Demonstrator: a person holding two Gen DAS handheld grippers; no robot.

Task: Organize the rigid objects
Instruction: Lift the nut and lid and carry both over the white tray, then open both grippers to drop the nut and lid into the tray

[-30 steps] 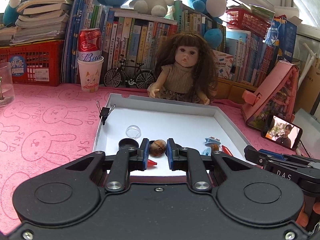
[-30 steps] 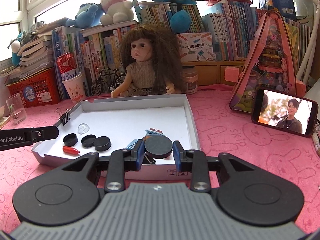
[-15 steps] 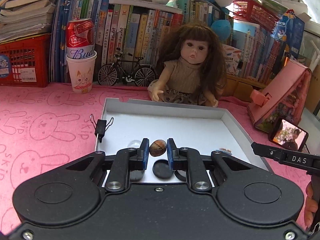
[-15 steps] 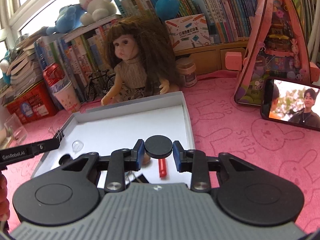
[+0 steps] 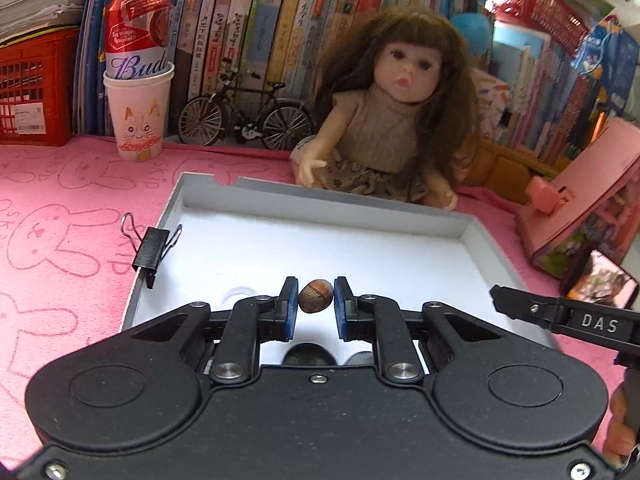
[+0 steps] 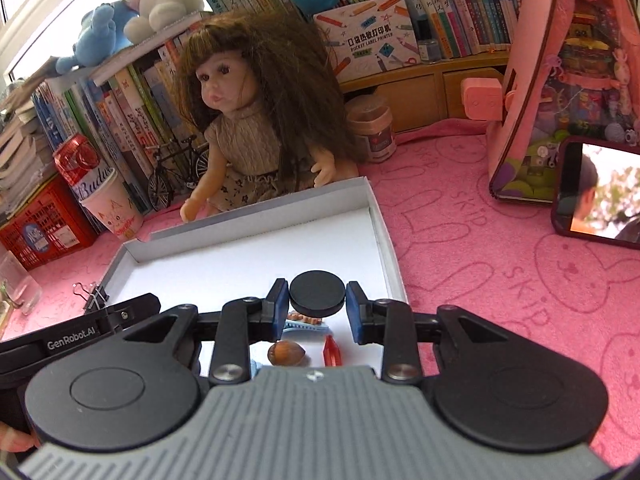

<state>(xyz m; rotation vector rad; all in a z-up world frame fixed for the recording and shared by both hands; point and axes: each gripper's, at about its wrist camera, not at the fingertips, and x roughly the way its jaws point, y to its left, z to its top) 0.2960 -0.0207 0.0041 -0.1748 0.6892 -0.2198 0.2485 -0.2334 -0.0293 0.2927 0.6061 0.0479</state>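
Note:
My left gripper (image 5: 316, 300) is shut on a brown hazelnut (image 5: 315, 295) and holds it above the white tray (image 5: 424, 216). My right gripper (image 6: 317, 300) is shut on a black disc (image 6: 317, 293) and holds it above the same tray (image 6: 384, 236), near its right wall. Below the right gripper lie a second nut (image 6: 287, 353), a red piece (image 6: 331, 352) and a blue clip (image 6: 305, 325). Black discs (image 5: 307, 356) show under the left gripper, partly hidden.
A doll (image 5: 394, 120) sits behind the tray. A black binder clip (image 5: 152, 250) grips the tray's left wall. A can in a paper cup (image 5: 138, 80), a toy bicycle (image 5: 244, 120), a pink house box (image 6: 568, 80) and a phone (image 6: 600, 192) stand around on the pink cloth.
Both grippers have risen and moved forward over the tray, each carrying its object. The tray's small items now lie below and behind the fingers.

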